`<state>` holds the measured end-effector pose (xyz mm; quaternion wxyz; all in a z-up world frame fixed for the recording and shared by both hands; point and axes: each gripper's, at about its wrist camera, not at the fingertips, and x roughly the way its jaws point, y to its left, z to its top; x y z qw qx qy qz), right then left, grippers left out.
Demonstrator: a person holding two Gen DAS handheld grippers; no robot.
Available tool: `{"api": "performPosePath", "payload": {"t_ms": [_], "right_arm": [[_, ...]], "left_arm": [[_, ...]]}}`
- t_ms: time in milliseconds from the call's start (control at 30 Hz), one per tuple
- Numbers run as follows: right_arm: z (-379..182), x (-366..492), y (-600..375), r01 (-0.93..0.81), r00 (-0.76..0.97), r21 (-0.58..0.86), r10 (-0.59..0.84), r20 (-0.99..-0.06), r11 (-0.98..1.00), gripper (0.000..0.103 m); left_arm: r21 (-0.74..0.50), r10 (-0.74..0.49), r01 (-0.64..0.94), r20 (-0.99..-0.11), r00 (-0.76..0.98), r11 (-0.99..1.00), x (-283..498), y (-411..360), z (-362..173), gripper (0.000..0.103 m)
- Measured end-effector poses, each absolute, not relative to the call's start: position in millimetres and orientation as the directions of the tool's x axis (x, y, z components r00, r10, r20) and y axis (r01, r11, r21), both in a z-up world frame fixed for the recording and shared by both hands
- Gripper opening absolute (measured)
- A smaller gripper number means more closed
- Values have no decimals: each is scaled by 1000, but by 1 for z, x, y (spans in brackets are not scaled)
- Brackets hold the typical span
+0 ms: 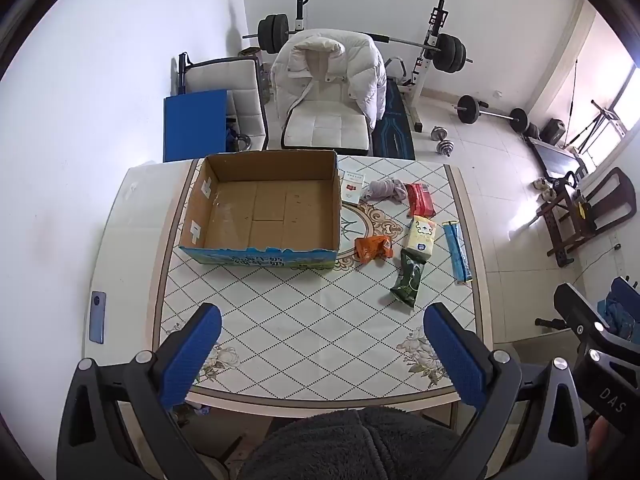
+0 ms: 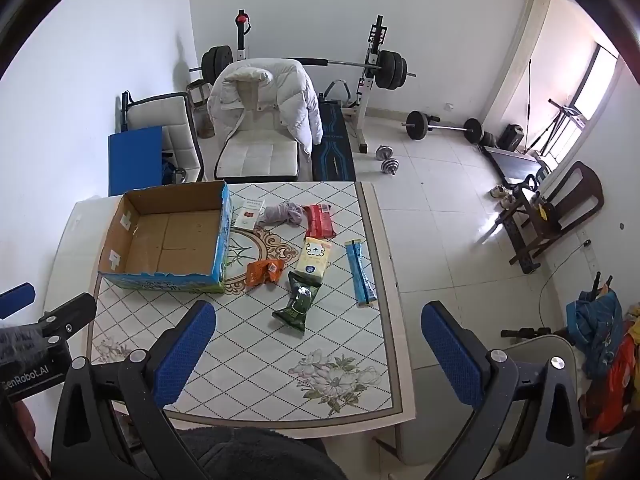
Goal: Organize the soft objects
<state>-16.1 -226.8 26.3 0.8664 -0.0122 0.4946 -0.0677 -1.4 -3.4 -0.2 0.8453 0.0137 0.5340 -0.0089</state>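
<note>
White walls and a pale tiled floor [image 2: 440, 208] hold a barbell rack [image 1: 430, 40], with daylight perhaps from a window [image 2: 592, 80].

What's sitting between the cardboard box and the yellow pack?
Only the orange packet, lying apart from the cardboard box and the yellow pack; both wrist views show it.

The cardboard box [image 1: 264, 204] stands open-topped, its walls blocking side entry. Right of the box, packets [image 1: 408, 280] and a cloth [image 1: 384, 190] crowd the surface [image 1: 304, 332]; nearer than the box, it lies bare.
</note>
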Motion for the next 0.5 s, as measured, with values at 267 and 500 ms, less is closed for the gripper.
{"api": "performPosePath", "payload": {"t_ms": [267, 500], "right_arm": [[33, -16, -216, 99, 525, -92, -131, -841, 991, 103], [34, -20, -224, 94, 542, -64, -105, -834, 994, 103]], "left_arm": [[-26, -32, 19, -906, 421, 999, -2, 2, 10, 103], [-20, -26, 18, -901, 432, 1000, -4, 6, 9, 103]]}}
